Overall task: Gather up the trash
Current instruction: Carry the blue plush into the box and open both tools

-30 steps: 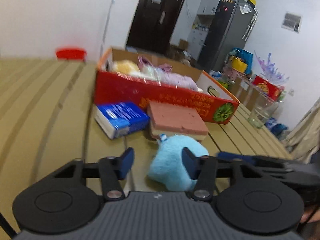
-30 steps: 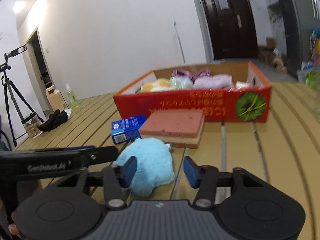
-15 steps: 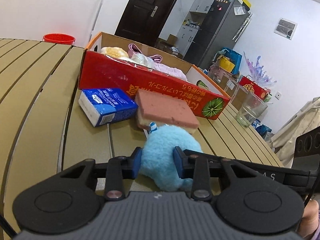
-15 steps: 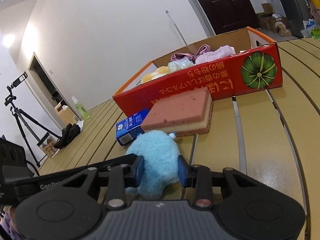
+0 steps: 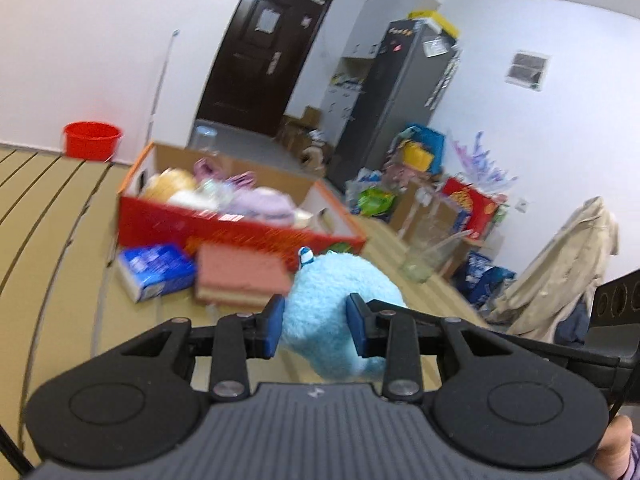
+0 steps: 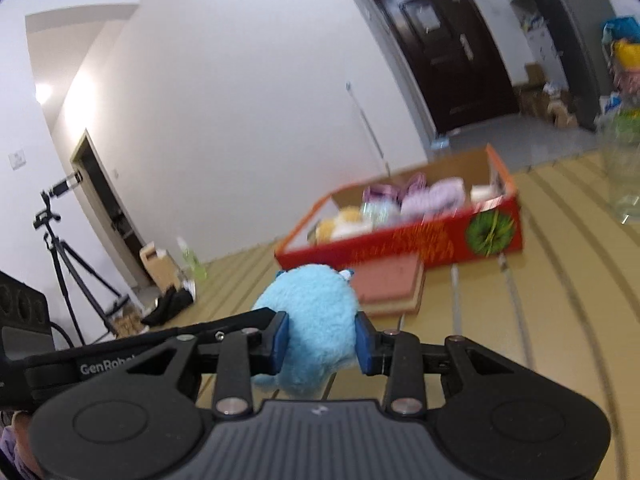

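A cluttered flat with white walls, a dark door (image 5: 266, 52) and a slatted tan table (image 5: 48, 216): here I hold a blue plush toy (image 5: 336, 312) in both tools at once. My left gripper (image 5: 316, 326) is clenched on one flank of the toy, its blue pads sunk into the fur; my right gripper (image 6: 320, 342) pinches it from the other side, pads (image 6: 280, 340) pressed in just as firmly. Neither set of jaws has moved in the last half second after closing onto the plush. The toy hangs directly ahead of both tools, seemingly lifted clear of the table.

Just beyond it lie a pink sponge block (image 6: 390, 284) and, ahead to the left of my left tool, a blue carton (image 5: 154, 270). Behind these stands the red cardboard box (image 6: 404, 240), already part filled with soft things, which I judge to be where the toy goes.

To do this well, I should keep both grips matched and carry the toy over the box's near wall before letting go, both sides together. It is soft and may sag or slip if one side eases first. Farther to the right stands a clear glass (image 5: 420, 256), to be kept clear of. A red bucket (image 5: 92, 140) and a tall fridge (image 5: 396, 96) fill the room behind.
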Motion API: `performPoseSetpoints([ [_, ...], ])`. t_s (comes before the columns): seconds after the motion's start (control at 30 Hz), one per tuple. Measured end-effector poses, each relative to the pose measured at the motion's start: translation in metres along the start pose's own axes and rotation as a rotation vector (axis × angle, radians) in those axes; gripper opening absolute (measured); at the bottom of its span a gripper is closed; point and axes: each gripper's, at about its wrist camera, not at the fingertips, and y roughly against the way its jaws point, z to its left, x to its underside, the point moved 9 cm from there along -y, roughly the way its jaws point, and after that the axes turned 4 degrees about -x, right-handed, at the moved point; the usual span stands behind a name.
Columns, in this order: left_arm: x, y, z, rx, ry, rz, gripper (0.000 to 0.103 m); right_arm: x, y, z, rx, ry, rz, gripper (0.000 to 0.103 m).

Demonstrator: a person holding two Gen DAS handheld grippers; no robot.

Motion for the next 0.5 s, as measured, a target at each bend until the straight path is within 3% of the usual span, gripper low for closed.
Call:
performPoseSetpoints([
  [0.27,-0.069,-0.045,-0.046,0.074,-0.065,-0.028,0.034,-0.079,0.022,-0.023,0.056,0.039,-0.068,0.033],
  [0.5,-0.118,-0.156,-0.034,0.069,-0.055,0.061,0.033,-0.149,-0.044,-0.083,0.128,0.026,-0.015,0.033],
])
